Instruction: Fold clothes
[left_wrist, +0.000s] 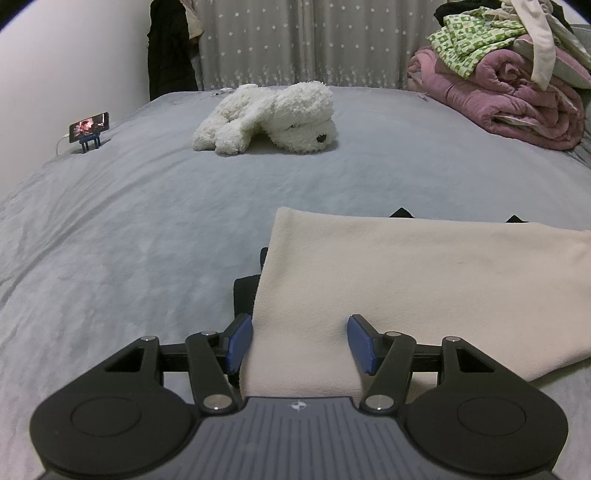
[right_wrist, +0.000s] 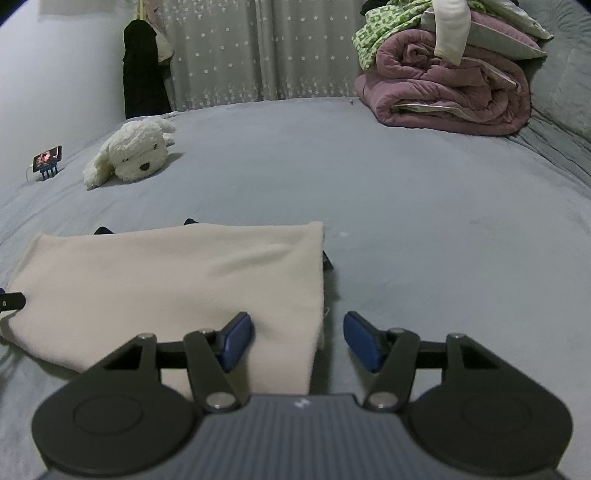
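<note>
Both grippers, left (left_wrist: 300, 343) and right (right_wrist: 298, 341), fingers open, straddle the cream cloth's (left_wrist: 424, 280) near edge; next, probably another fold.

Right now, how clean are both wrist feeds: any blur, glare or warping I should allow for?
Left wrist: dim, flat light, no glare; fisheye bows the bed; cream garment is soft near the left gripper. Right wrist: same dimness and warping; the garment edge blurs by the right gripper.
</note>
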